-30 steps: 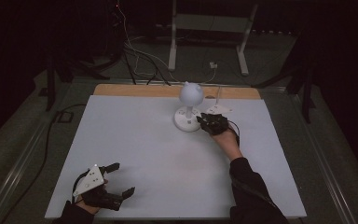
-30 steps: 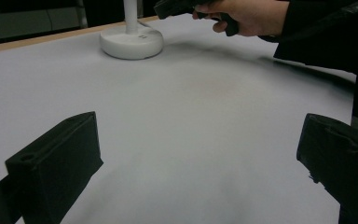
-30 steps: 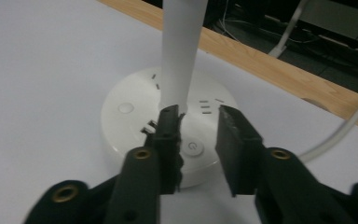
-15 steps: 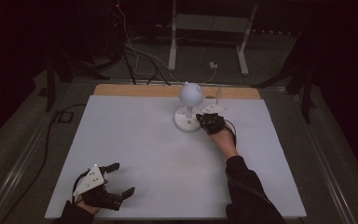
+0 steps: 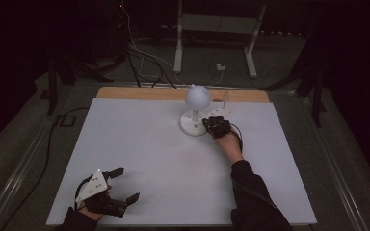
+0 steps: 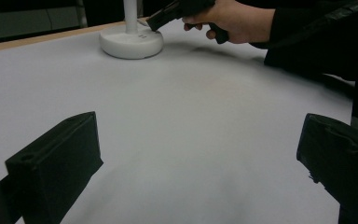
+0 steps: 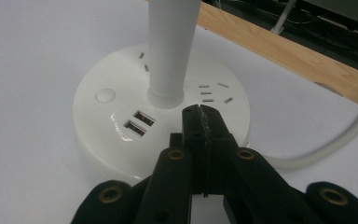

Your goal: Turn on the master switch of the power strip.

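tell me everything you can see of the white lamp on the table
The white lamp stands upright near the table's far edge, on the white sheet. It looks like smooth plastic: a round flat base, a straight stem and a globe head with two small ear-like points. The base carries a round button, two USB ports and socket slots; a white cable leaves its side. The right gripper, fingers shut, is poised at the base top; contact is unclear.

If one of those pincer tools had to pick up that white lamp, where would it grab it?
Probably the lamp's upright stem, taken from the person's side with jaws level. It is a slim round post that open jaws could straddle. The base is wide and flat and looks too broad to clamp. The right gripper, shut, already sits at the base's top.
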`<state>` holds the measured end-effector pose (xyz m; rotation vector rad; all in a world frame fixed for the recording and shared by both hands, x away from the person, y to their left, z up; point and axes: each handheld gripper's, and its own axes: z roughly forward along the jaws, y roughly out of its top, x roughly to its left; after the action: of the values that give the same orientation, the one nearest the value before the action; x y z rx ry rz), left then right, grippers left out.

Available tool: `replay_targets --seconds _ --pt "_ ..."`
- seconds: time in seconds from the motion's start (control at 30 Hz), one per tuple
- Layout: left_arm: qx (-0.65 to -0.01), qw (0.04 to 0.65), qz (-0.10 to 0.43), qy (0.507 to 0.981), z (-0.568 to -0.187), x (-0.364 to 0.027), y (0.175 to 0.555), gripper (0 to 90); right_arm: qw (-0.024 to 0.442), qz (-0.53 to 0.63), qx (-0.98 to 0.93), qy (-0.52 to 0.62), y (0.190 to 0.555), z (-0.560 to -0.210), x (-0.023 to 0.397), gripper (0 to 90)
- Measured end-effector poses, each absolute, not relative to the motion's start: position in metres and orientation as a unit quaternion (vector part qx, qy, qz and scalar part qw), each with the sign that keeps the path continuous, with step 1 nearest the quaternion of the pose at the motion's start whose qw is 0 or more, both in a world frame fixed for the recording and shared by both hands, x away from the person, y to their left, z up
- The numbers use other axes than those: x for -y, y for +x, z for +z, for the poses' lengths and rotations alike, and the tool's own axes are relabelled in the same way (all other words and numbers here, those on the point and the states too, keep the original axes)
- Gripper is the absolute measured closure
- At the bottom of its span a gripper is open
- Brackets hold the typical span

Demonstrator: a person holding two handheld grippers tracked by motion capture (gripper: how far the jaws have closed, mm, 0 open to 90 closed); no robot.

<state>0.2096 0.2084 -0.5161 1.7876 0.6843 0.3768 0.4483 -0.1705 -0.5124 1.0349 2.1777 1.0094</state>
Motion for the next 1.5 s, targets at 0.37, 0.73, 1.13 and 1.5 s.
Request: replay_targets --seconds 0.37,0.73,1.13,1.5 --pt "-0.290 0.560 0.159 0.760 -0.5161 -0.2080 0.2095 0.2 0.265 0.362 -0.809 0.379 0.4494 -0.5114 0.1681 90.0" --pt "-0.290 0.560 0.159 0.760 -0.5162 -0.2079 0.2097 0.2 0.281 0.349 -0.815 0.368 0.4486 -0.5128 0.1657 90.0" --pt "-0.289 0.561 0.158 0.760 -0.5162 -0.2079 0.2099 0.2 0.293 0.340 -0.817 0.361 0.4475 -0.5147 0.1626 90.0" --pt "-0.289 0.561 0.158 0.759 -0.5161 -0.2080 0.2099 0.2 0.290 0.331 -0.821 0.363 0.4486 -0.5144 0.1611 90.0"
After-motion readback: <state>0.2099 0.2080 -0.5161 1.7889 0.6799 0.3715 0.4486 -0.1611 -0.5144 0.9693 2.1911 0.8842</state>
